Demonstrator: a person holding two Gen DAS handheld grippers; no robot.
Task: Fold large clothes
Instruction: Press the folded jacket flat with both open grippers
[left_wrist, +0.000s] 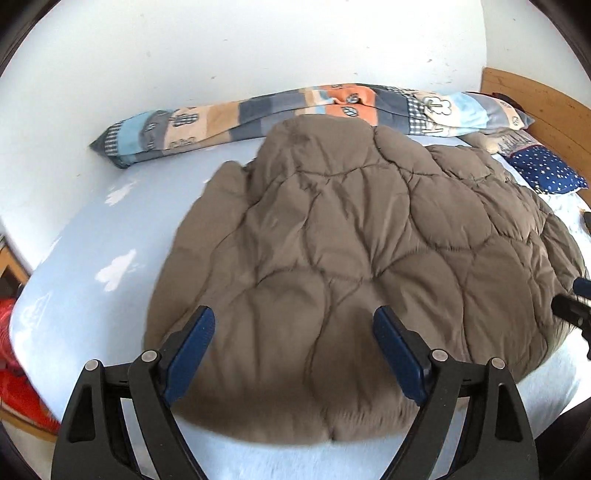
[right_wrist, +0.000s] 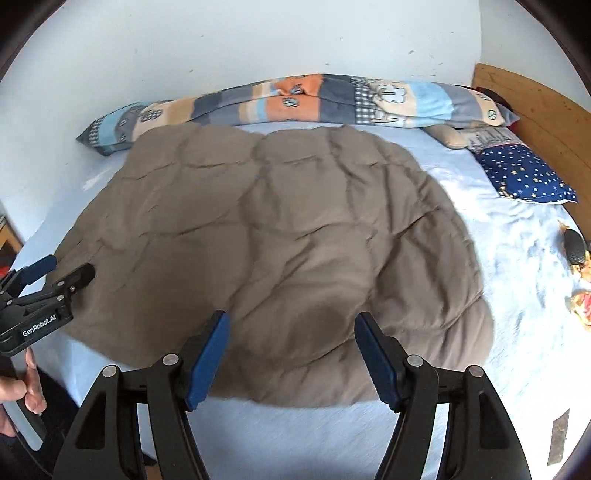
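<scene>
A large brown quilted garment (left_wrist: 351, 240) lies spread on the light blue bed sheet (left_wrist: 92, 240); it also shows in the right wrist view (right_wrist: 277, 240). My left gripper (left_wrist: 293, 347) is open and empty, hovering over the garment's near edge; it also shows from the side in the right wrist view (right_wrist: 62, 273). My right gripper (right_wrist: 291, 350) is open and empty above the garment's near edge; a part of it shows at the right edge of the left wrist view (left_wrist: 572, 306).
A patchwork bolster (left_wrist: 295, 110) lies along the white wall. A navy starred pillow (right_wrist: 524, 173) sits by the wooden headboard (right_wrist: 535, 110). Small toys (right_wrist: 576, 258) lie on the sheet at right. A red item (left_wrist: 14, 354) lies off the bed's left side.
</scene>
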